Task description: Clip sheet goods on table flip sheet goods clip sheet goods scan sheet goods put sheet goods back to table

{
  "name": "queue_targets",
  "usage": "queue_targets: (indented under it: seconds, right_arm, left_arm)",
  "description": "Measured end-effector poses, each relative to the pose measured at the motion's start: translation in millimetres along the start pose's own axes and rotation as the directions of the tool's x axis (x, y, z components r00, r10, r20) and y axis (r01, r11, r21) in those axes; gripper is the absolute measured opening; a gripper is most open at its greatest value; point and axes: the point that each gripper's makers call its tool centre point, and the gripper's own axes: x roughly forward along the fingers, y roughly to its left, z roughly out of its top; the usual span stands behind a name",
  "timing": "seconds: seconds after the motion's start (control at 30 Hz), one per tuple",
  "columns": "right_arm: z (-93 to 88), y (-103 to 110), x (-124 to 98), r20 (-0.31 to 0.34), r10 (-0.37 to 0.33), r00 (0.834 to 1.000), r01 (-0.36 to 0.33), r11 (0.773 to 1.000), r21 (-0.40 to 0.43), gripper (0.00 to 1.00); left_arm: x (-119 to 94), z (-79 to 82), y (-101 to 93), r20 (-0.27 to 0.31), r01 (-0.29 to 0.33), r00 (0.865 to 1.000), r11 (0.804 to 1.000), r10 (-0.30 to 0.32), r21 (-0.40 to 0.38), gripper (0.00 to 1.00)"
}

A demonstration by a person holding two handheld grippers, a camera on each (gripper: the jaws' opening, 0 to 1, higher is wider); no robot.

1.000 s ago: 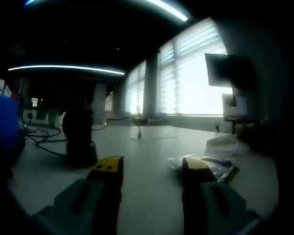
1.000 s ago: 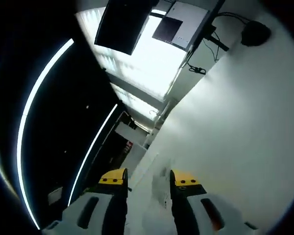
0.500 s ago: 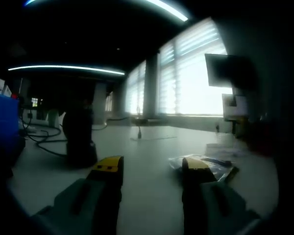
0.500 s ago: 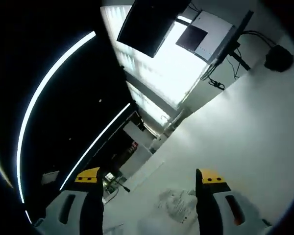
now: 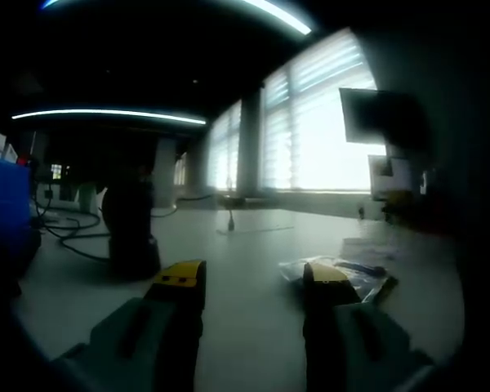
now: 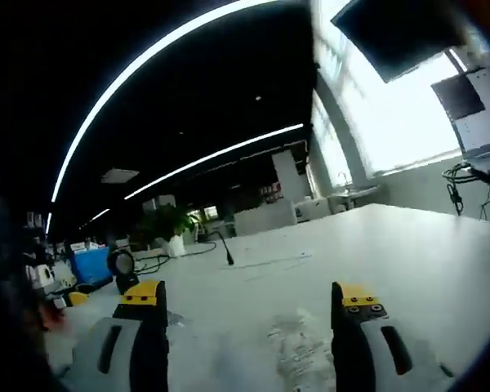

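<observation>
The pale surface spreads across the lower half of the left gripper view and runs on through the lower right of the right gripper view, its far edge meeting bright slatted windows at upper right. A dark monitor hangs at the right of the left gripper view, and a dark upright object stands at centre left, its kind too dim to tell.

The sheet goods lie flat on the surface at lower right of the left gripper view, just behind the right-hand jaw tip: a clear crinkled packet with blue print. A second pale packet lies low in the middle of the right gripper view, between the jaws.

The left hand-held gripper is released, jaws parted over bare surface. The right hand-held gripper is also spread wide and grasps nothing.

By the look of it the packet is light, thin, floppy and slick, so it would likely sag and slide; a projecting edge or corner seems the best place to pinch it.
</observation>
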Motion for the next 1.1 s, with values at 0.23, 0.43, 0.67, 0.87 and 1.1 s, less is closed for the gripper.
queue_targets:
  seconds: [0.23,0.43,0.67,0.87,1.1]
  right_arm:
    - [-19.1,19.1,6.7,-0.175,0.171,0.970,-0.205,0.958,-0.199,0.71]
    - [-37.1,34.0,4.3,-0.302,0.333,0.893,-0.404,0.890,-0.214,0.71]
    - [-54.1,30.1,9.1,-0.403,0.404,0.821,-0.527,0.807,-0.267,0.67]
    - [-61.0,36.1,4.4,-0.427,0.518,0.741,-0.621,0.771,-0.142,0.70]
    - [-86.4,23.6,10.2,-0.528,0.461,0.713,-0.630,0.752,-0.194,0.72]
  left_arm:
    - [0.6,-0.9,-0.9,-0.005,0.002,1.000,1.000,-0.002,0.007,0.40]
    - [0.8,-1.2,-0.7,-0.006,0.000,1.000,1.000,0.000,0.008,0.40]
    - [0.8,-1.5,-1.3,-0.008,0.002,1.000,1.000,-0.002,0.012,0.40]
    - [0.7,-1.3,-1.2,-0.007,0.003,1.000,1.000,-0.003,0.010,0.40]
    - [0.7,-1.7,-2.7,-0.009,0.008,1.000,1.000,-0.008,0.015,0.40]
